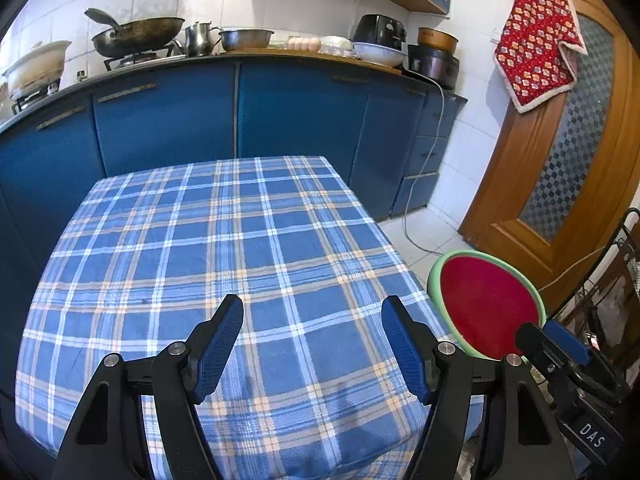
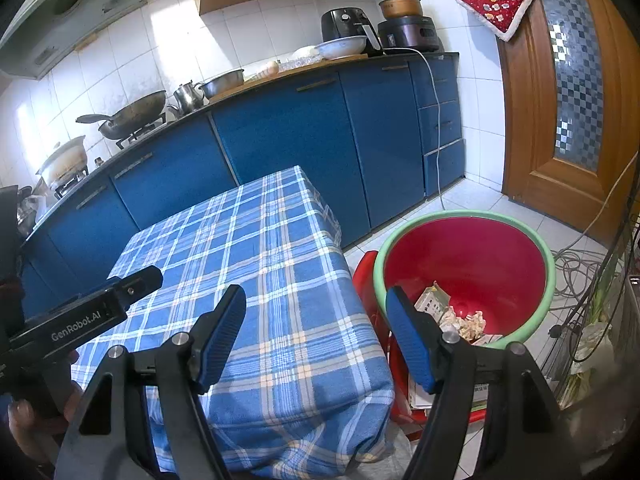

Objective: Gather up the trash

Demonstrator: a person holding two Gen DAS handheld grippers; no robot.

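Trash (image 2: 460, 316) lies at the bottom of a red basin (image 2: 520, 252) with a pale green rim: crumpled paper wads and a small printed carton, piled toward the near wall. The basin sits on a red plastic stool (image 2: 366, 276) just beside the right edge of the desk (image 2: 256, 240), which is draped in a blue plaid cloth.

The right tool (image 2: 316, 334) is held above the near right corner of the desk with its blue-padded fingers (image 2: 408, 344) spread wide and nothing between them; the right-hand pad overlaps the basin's near rim in this view. The left tool (image 1: 312, 346) hangs over the near half of the plaid cloth, likewise wide open and gripping nothing. Each tool shows in the other's camera: the left one enters the right wrist view from the lower left, black with white lettering, and the right one appears at the lower right of the left wrist view, in front of the basin.

Beyond the desk runs a row of blue cabinets (image 1: 168, 120) under a dark counter carrying a wok (image 1: 136, 36) on a gas burner, a steel kettle (image 1: 200, 38), a metal bowl (image 1: 246, 38), eggs (image 1: 304, 43) and a black air fryer (image 1: 380, 30). A red patterned quilted cloth (image 1: 536, 36) hangs over the top of a wooden door (image 1: 520, 208) at the right.
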